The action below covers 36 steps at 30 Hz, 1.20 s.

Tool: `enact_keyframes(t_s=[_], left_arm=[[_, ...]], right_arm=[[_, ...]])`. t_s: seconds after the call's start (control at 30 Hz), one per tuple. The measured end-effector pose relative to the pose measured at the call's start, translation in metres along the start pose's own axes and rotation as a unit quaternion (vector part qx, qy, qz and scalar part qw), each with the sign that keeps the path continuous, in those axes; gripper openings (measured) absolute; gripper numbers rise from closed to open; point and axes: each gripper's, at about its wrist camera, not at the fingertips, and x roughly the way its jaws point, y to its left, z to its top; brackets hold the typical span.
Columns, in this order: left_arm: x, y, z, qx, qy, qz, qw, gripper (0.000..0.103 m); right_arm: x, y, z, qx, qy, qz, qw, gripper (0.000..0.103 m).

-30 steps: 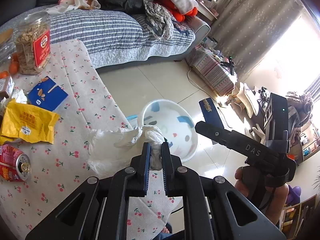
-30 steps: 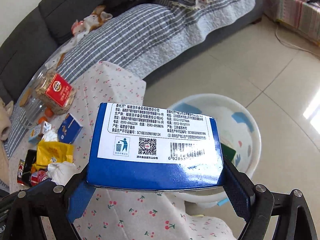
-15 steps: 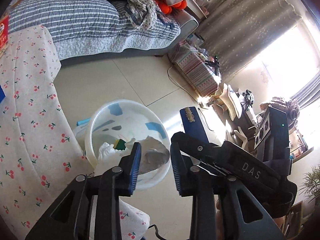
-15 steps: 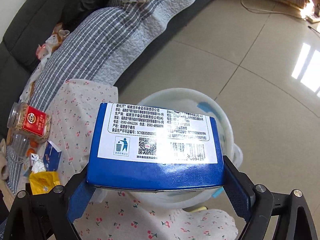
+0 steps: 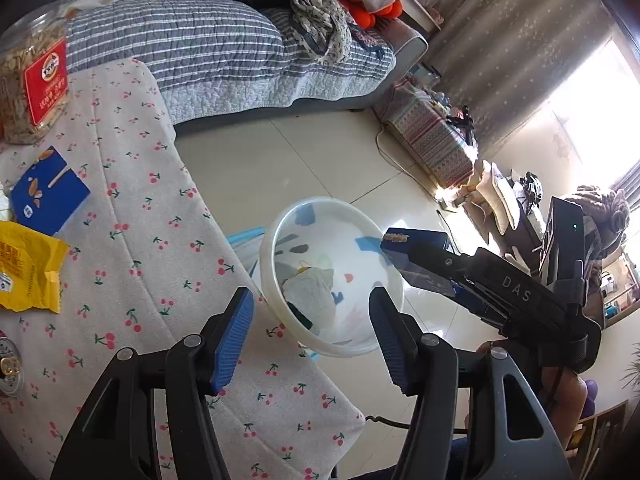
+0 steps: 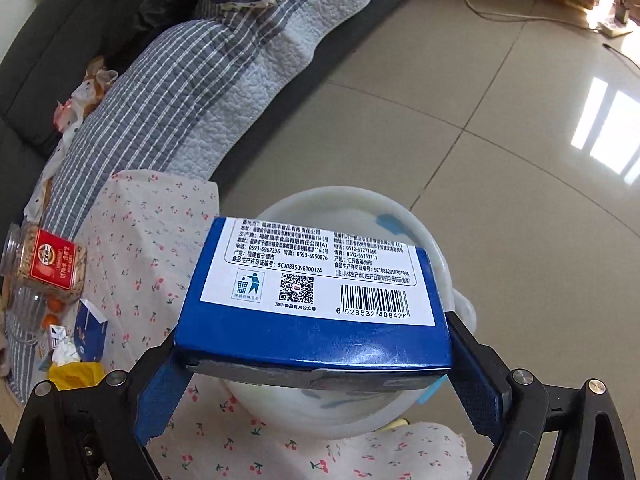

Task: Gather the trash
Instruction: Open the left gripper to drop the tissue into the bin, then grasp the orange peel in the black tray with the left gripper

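Left hand-held gripper [image 5: 312, 332] hangs over the white bin [image 5: 394, 280] on the floor just off the tabletop [image 5: 168, 280] edge; its jaws are spreading, nothing between the blue pads [image 5: 236, 334]; a crumpled white wrapper [image 5: 310, 294] lies in the bin directly below the gap, where a release over the mouth would plausibly land it.

Right hand-held gripper [image 6: 316, 364] pinches a blue carton [image 6: 312, 300] across its width, pads pressed on both short sides, printed label face up; carton sits level, partly over the bin's mouth in the right wrist view; from the left wrist view its far end juts in over the bin's right rim. Judgement: held flat and wide so it can fall cleanly once centred; the drop is not yet made.

Bin stands hard against the cherry-print cloth, near side, presumably so trash travels the shortest way off the tabletop.

Still on the cloth, left and far from both grippers: a yellow packet [image 5: 28, 268], a second blue box [image 5: 50, 190], a can end [image 5: 10, 364] at the frame's edge; a nut jar [image 5: 34, 84] at the far left looks full, likely not trash.

Risk, as a guess: the carton is nearly as long as the bin is wide; a skewed drop could catch the rim.
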Motion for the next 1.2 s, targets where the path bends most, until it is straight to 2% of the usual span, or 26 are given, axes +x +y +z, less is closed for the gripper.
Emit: enact_keyframes(t_s=[0.1,0.2,0.33,0.5,0.67,0.83,0.93,1.03,1.2], left_arm=[[-0.025,0.014,0.001,0.001,-0.006,0.018,0.9998,0.063],[-0.052,0.030,-0.002,0.004,-0.014,0.041,0.9990,0.066],[-0.084,0.059,-0.007,-0.004,-0.015,0.078,0.9969,0.067],[-0.128,0.118,-0.011,-0.051,-0.024,0.118,0.9915,0.067],[-0.155,0.169,-0.024,-0.091,-0.027,0.145,0.9849,0.067],[-0.174,0.194,-0.036,-0.118,-0.031,0.155,0.9804,0.067],[-0.186,0.209,-0.038,-0.136,-0.042,0.155,0.9776,0.067],[-0.185,0.221,-0.040,-0.144,-0.033,0.165,0.9752,0.067],[-0.176,0.225,-0.034,-0.126,-0.025,0.184,0.9746,0.067]], right_arm=[[-0.001,0.005,-0.001,-0.013,-0.021,-0.018,1.000,0.096],[0.002,0.011,0.001,-0.026,-0.022,-0.021,0.999,0.096],[0.007,0.020,-0.002,-0.029,-0.008,0.002,1.000,0.096],[0.009,0.057,-0.018,-0.085,-0.002,0.021,0.996,0.096],[0.011,0.113,-0.051,-0.181,0.012,0.069,0.981,0.096],[0.020,0.160,-0.081,-0.253,0.029,0.107,0.961,0.096],[0.027,0.178,-0.093,-0.268,0.041,0.124,0.954,0.096],[0.038,0.193,-0.100,-0.269,0.064,0.146,0.950,0.096],[0.056,0.220,-0.109,-0.294,0.074,0.135,0.943,0.096]])
